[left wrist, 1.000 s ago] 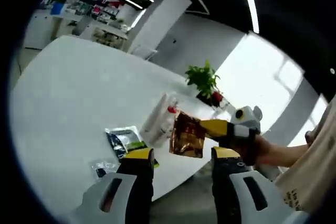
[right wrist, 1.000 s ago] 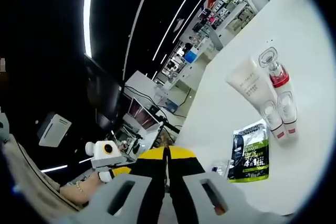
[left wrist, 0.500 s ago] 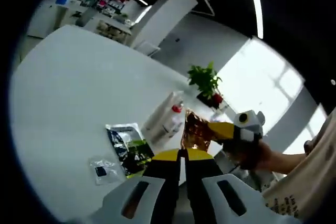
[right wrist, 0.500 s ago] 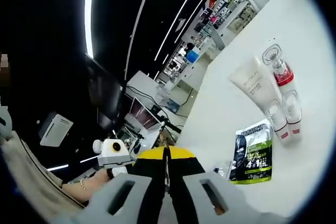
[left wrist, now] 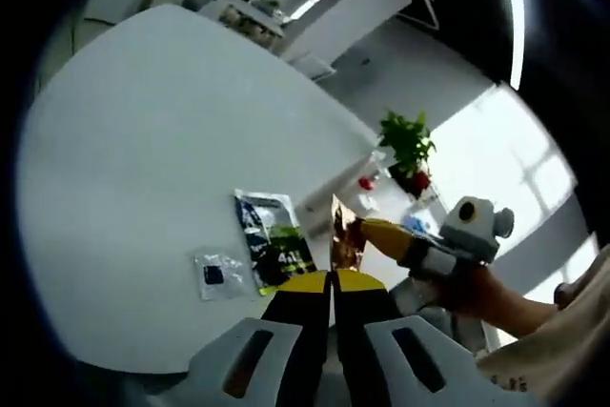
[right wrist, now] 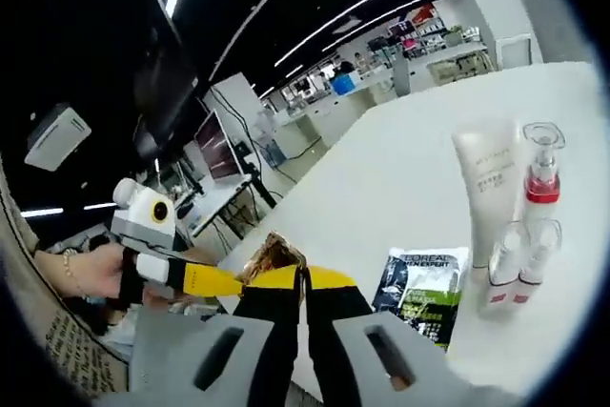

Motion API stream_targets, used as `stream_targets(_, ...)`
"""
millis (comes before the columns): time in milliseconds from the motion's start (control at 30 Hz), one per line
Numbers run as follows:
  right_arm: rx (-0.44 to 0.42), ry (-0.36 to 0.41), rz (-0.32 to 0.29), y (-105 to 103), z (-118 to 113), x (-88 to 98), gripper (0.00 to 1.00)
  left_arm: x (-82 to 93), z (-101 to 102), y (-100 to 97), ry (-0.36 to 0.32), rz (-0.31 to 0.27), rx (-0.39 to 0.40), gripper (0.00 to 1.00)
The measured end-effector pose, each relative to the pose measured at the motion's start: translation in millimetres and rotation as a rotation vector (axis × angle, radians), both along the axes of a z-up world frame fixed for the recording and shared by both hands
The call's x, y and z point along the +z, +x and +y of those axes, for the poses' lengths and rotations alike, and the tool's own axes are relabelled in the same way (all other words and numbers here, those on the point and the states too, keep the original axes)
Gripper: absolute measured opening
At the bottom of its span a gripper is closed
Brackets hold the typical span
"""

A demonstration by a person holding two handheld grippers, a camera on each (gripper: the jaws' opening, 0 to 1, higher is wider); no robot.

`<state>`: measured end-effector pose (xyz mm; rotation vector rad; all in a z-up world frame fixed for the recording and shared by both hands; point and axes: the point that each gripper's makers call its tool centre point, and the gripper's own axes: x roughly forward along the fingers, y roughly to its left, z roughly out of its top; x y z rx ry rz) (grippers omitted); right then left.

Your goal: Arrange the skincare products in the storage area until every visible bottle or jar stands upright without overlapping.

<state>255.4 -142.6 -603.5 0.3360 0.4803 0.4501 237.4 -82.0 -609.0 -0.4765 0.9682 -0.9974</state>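
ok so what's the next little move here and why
Probably carry the gold sachet further over the white table and lay it on the bare patch beside the green sachet, without overlap. The right hand-held gripper looks shut on it, held up near the table's near edge, and the left hand-held gripper is shut close by.
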Motion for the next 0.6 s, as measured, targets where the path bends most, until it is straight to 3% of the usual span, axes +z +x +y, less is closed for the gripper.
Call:
stream_targets(100,0.018,-0.083,0.024,15,8,-17.8,0.01,-11.5,7,7.6,0.01,0.039,0.028,0.0)
stream_targets(333,0.099,-0.314,-0.014,54,21,-47.3,0.01,-42.9,15,32.3,0.046,0.112,0.098,0.0)
stream_targets(433,0.064,-0.304,0.007,70,23,-60.9,0.01,-55.3,14,45.7,0.047,0.134,0.135,0.0)
stream_targets(600,0.065,-0.388,0.054,94,21,-91.3,0.01,-81.4,10,67.8,0.09,0.167,0.178,0.0)
